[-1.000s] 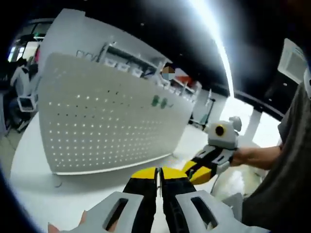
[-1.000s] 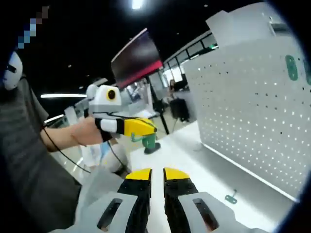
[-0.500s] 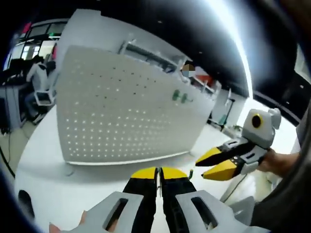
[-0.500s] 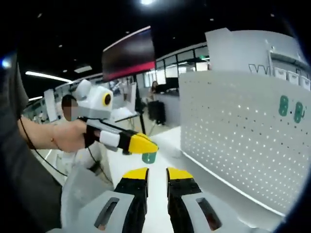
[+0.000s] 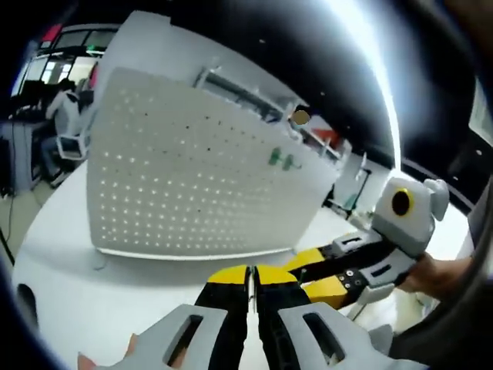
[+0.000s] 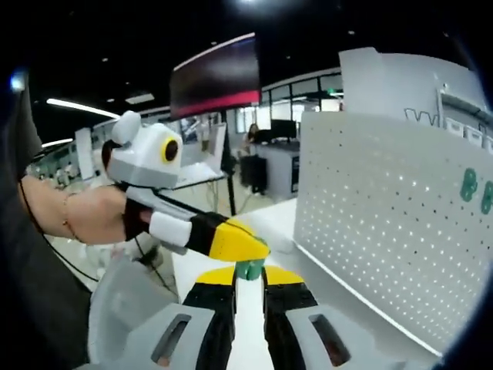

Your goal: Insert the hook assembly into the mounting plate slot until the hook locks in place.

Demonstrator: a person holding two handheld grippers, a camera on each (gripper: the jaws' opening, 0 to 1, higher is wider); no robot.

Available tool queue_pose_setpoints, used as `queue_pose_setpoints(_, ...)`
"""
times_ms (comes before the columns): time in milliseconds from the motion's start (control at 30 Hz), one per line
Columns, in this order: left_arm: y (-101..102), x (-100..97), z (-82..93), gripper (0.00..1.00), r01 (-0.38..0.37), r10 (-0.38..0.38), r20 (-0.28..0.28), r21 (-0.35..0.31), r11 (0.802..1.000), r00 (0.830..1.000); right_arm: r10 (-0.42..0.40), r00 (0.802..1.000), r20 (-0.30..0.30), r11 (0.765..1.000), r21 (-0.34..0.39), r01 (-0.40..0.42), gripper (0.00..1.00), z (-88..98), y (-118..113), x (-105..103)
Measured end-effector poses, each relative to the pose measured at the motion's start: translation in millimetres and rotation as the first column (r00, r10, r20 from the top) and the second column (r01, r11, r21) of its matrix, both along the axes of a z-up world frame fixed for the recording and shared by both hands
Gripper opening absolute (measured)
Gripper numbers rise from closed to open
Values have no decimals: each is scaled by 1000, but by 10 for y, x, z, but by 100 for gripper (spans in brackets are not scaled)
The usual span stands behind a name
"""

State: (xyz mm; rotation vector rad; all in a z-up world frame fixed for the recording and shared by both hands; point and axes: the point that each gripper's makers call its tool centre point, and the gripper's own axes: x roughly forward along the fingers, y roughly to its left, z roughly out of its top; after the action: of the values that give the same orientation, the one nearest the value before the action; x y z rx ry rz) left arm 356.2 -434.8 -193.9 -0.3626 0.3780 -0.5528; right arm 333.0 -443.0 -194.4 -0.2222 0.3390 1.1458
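The approach step is judged to be in hand; nothing has yet been seated in the perforated mounting plate (image 5: 192, 185), which is seen upright across the upper left and centre of the left gripper view and along the right side of the right gripper view (image 6: 393, 231), standing on the white tabletop (image 5: 92, 301).

The left tool (image 5: 252, 279) is seen at bottom centre with its jaws pressed together, holding nothing visible. The right tool (image 6: 248, 281), at bottom centre of its own view, is slightly spread and empty.

A small green piece, likely the hook assembly (image 6: 248, 269), is seen just above the right tool's tips, below the left tool's yellow tip; whether it is gripped cannot be told. Two green pieces (image 5: 280, 159) already hang on the plate.

Next, the hook is judged to need a firm pinch and alignment with a slot.
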Motion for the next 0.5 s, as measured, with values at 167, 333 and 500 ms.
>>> queue_pose_setpoints(167,12,-19,-4,1,-16,15,-9,-43,999,1000,2,999,37,1000,-17,-1,8,7,33,-5)
queue_pose_setpoints(333,8,-27,4,1,-23,22,-17,-76,997,1000,3,997,81,999,-35,0,5,28,55,-23)
queue_pose_setpoints(500,11,-35,21,1,-24,23,-16,-99,995,1000,-7,995,103,999,-43,11,3,39,55,-2)
